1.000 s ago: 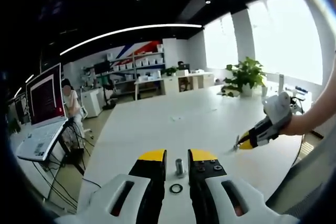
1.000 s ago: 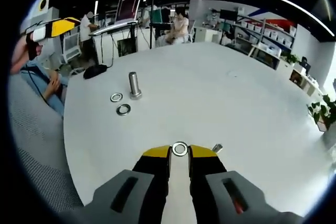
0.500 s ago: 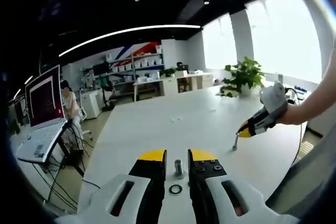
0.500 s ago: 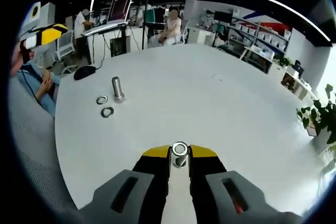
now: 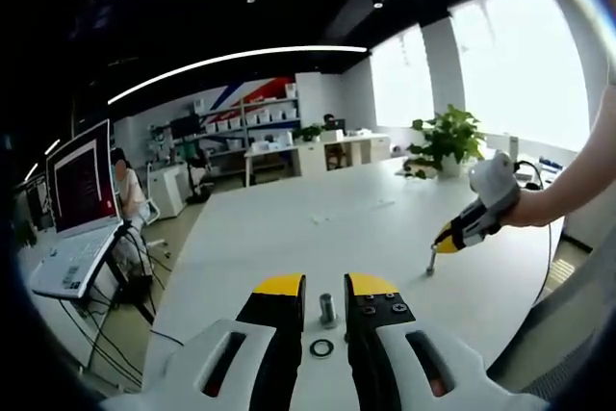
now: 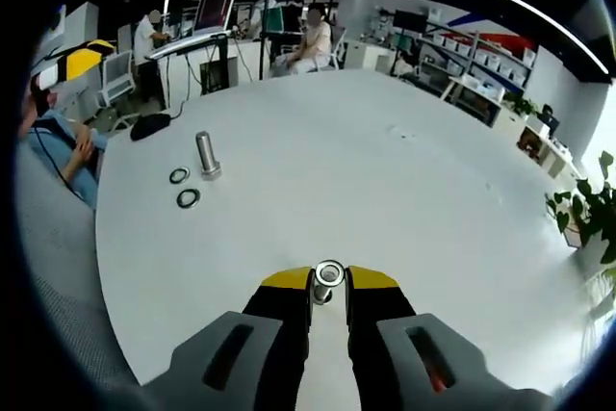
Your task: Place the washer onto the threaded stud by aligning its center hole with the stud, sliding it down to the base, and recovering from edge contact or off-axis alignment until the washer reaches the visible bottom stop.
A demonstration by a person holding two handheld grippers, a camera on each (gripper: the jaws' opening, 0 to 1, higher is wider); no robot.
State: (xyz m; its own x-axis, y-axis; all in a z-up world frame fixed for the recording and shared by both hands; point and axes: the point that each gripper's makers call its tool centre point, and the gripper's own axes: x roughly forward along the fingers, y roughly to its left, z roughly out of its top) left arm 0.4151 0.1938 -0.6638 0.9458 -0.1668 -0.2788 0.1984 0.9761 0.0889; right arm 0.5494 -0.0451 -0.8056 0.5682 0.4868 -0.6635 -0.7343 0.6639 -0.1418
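White tabletop [image 6: 404,170] ran under both my grippers, with shelving and a potted plant [image 5: 448,140] behind. My right gripper [image 6: 329,281] was clamped on a small stud with a washer [image 6: 329,273] at its top. My left gripper [image 5: 325,288] stood parted, holding nothing, its jaws flanking the upright stud [image 5: 327,308]; a loose washer [image 5: 322,346] lay just beside it.

Table [image 6: 404,170]: smooth, matt white surface. Threaded stud [image 6: 206,155]: bare grey metal, dull sheen. Two washers [image 6: 188,198] beside it: dark metal rings. Right gripper [image 6: 328,281]: matt black plastic jaws, yellow tips, grey plastic body.
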